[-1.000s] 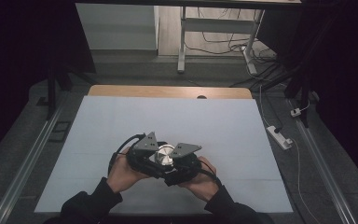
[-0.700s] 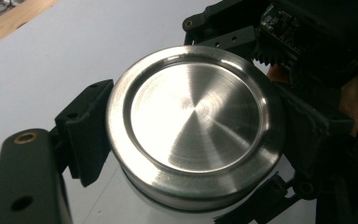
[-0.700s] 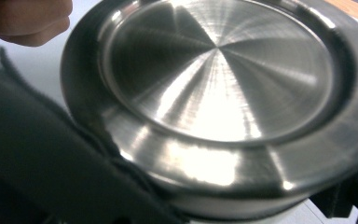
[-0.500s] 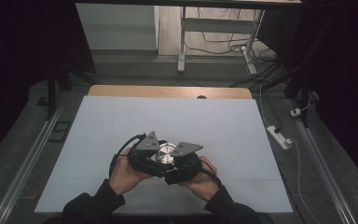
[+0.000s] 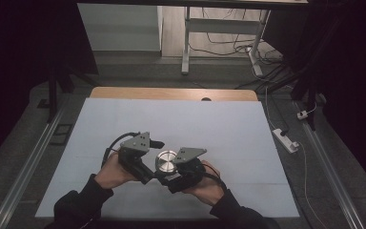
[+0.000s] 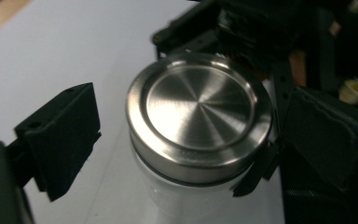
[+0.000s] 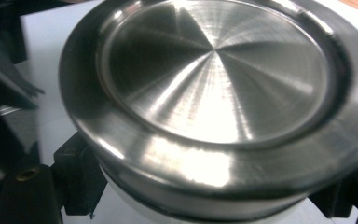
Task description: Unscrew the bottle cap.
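Observation:
A small jar with a brushed steel lid [image 5: 166, 161] stands on the white table cover near the front, between both grippers. In the left gripper view the lid [image 6: 198, 109] sits between the jaws. One black pad [image 6: 63, 137] stands well off the lid, and the other pad [image 6: 328, 140] is close beside it, so my left gripper [image 5: 148, 167] is open. In the right gripper view the lid [image 7: 214, 79] looms large. My right gripper [image 5: 175, 174] has its black fingers [image 7: 77, 179] pressed on the pale jar body under the rim.
The white cover [image 5: 219, 129] spreads over most of the table, with a strip of wood [image 5: 171, 93] showing at the far edge. A power strip [image 5: 286, 140] lies on the floor to the right, and metal rails [image 5: 26, 167] run along both sides.
My left gripper has drawn back to the left and its jaws have come apart, so more of the lid shows. The right gripper and jar stay put.

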The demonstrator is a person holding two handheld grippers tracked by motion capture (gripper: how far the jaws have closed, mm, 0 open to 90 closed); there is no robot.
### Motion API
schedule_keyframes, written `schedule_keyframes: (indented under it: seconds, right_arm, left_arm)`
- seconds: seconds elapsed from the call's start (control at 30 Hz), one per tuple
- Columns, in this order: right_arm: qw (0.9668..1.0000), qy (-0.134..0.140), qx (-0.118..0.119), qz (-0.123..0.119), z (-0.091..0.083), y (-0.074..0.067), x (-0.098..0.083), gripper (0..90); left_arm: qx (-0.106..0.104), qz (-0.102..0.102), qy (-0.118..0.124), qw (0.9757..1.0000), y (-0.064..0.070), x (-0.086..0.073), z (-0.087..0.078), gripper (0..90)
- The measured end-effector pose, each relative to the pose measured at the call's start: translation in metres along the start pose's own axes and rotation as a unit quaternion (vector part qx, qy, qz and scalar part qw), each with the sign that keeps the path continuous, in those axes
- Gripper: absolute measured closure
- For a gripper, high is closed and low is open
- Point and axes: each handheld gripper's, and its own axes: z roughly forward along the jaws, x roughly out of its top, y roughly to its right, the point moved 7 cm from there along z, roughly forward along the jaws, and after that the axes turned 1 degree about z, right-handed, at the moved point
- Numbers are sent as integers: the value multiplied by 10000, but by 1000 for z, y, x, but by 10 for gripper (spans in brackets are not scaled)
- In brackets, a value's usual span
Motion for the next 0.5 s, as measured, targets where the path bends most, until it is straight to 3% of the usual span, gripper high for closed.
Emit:
schedule_keyframes:
  seconds: [0.03,0.07,0.1,0.13,0.27,0.37,0.47,0.5]
  right_arm:
    - [10000,0,0,0,0,0,0,151]
    - [9998,28,157,-120,-1,-6,2,151]
    - [9998,28,157,-120,-1,-6,2,151]
    - [9994,24,290,-191,-1,-12,3,151]
    - [9985,15,422,-349,1,-19,4,151]
    - [9985,13,395,-383,1,-19,3,151]
    - [9995,32,202,-252,0,-13,4,151]
    - [9995,32,202,-252,0,-13,4,151]
  left_arm:
    - [-96,117,-38,9999,1,-2,-1,54]
    - [-315,227,-44,9992,3,-5,0,68]
    - [-315,227,-44,9992,3,-5,0,83]
    - [-462,363,-66,9983,6,-7,1,92]
    - [-703,486,-56,9963,11,-7,2,165]
    - [-586,502,-69,9970,11,-6,2,184]
    - [-283,257,-79,9992,8,-3,6,187]
    - [-283,257,-79,9992,8,-3,6,187]
